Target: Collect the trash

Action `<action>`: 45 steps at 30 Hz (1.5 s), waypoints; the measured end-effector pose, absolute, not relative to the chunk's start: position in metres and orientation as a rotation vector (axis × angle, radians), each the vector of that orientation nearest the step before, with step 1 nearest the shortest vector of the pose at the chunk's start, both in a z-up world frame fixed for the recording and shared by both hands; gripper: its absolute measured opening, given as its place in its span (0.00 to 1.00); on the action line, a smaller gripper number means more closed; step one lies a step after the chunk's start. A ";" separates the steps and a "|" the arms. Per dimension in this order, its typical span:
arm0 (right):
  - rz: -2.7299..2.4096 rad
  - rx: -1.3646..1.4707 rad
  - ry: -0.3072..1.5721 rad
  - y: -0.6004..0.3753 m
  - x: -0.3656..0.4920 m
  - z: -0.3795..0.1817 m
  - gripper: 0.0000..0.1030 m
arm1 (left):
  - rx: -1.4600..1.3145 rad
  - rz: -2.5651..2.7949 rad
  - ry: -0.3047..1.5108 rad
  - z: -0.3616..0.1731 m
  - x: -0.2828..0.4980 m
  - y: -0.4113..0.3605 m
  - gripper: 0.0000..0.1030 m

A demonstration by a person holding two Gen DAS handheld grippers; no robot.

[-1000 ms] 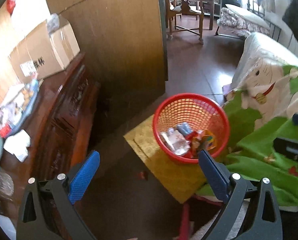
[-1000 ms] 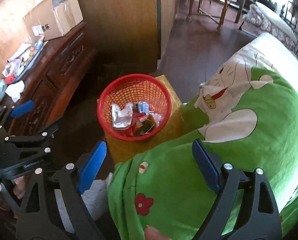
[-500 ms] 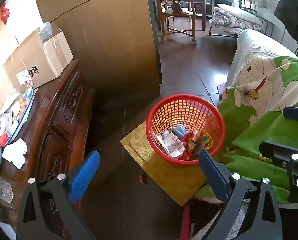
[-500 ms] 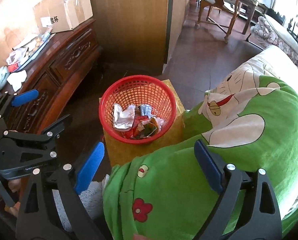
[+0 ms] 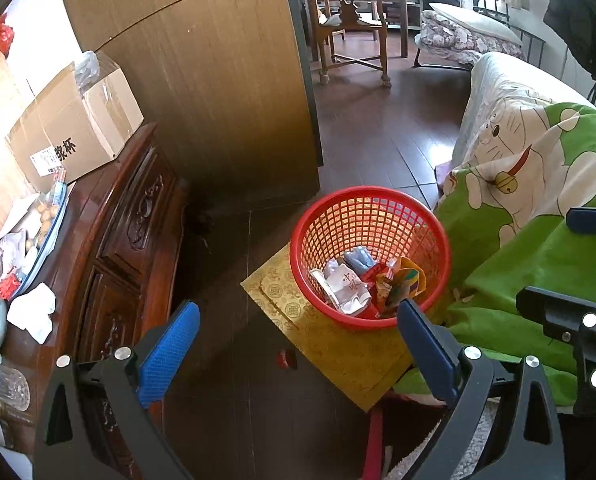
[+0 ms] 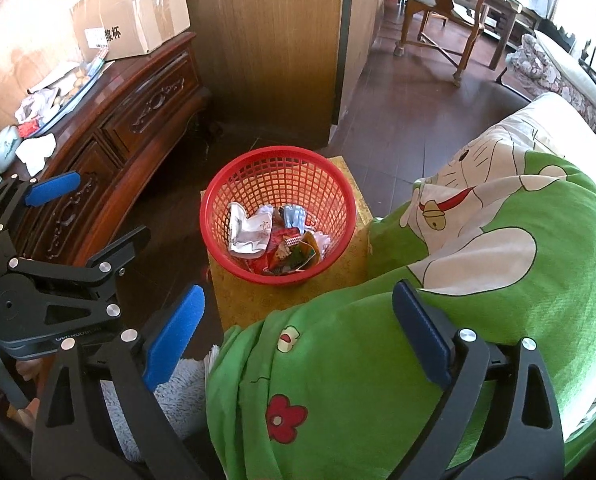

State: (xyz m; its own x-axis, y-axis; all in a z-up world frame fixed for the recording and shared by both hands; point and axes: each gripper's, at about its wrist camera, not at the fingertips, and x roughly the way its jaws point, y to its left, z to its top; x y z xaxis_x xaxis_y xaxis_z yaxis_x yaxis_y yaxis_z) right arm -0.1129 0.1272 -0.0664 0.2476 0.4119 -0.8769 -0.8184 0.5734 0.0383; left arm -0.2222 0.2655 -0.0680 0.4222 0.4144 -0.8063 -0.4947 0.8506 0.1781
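Surroundings: carved dark-wood sideboard [image 6: 110,128] stood left of the basket, with a cardboard box [image 6: 132,20], a tray of clutter [image 5: 30,236] and a crumpled white tissue [image 5: 34,312] on top.
Behind basket: tall brown wood panel [image 5: 226,100]; beyond it a wooden chair [image 5: 350,24] on dark floor.
Right side: green cartoon-print blanket [image 6: 438,340] draped over a couch, its edge touching the box under the basket.
Obstruction: blanket fold lay between the right gripper and the basket; open floor between the left gripper and the basket.
Floor: small red item [image 5: 287,359] lay beside the gold box, too small to identify.
Basket: red mesh basket [image 6: 278,184] sat upright on a gold patterned box [image 5: 338,352], mouth facing up, round, so no long axis.
Trash: wrappers [image 6: 274,240] lay in the basket bottom; a silver-white pouch [image 6: 248,232] lay flat on the left side, orientation of the rest unclear.
Left gripper [image 5: 298,354]: blue pads spread wide, holding nothing, above the floor near the gold box.
Right gripper [image 6: 298,332]: pads spread wide, holding nothing, over the blanket.
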 end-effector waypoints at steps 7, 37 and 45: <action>0.884 -0.480 1.002 0.127 -0.113 -0.066 0.89 | -0.089 0.570 0.982 -0.068 -0.222 0.265 0.94; 0.886 -0.478 1.003 0.127 -0.113 -0.067 0.89 | -0.080 0.571 0.983 -0.068 -0.221 0.263 0.94; 0.887 -0.477 1.004 0.127 -0.112 -0.067 0.89 | -0.079 0.572 0.983 -0.068 -0.221 0.262 0.94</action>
